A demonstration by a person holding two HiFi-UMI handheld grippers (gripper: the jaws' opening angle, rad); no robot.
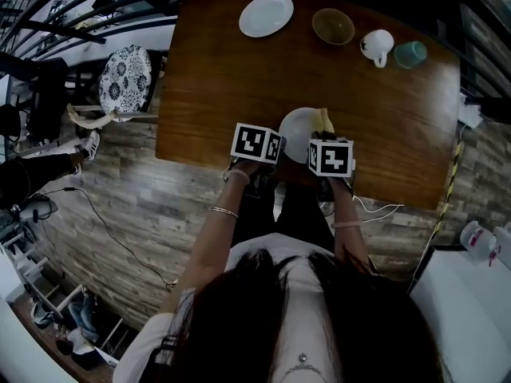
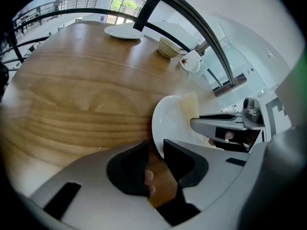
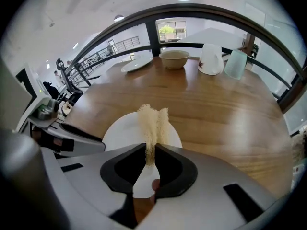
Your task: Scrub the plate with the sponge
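Between the right gripper (image 3: 150,148) fingers: sponge (image 3: 153,121), squeezed flat, its far end on the plate (image 3: 120,131). Left gripper (image 2: 154,146) fingers clamp the plate's rim, steadying it on the counter (image 3: 216,109). Scrubbing judged under way; no suds show, so progress is unclear.

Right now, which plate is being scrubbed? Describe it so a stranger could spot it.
On the wooden table, look at the edge nearest the person. The white plate there has its rim clamped by the left hand-held gripper and a pale yellow sponge against it; the other white plate lies free at the far edge.
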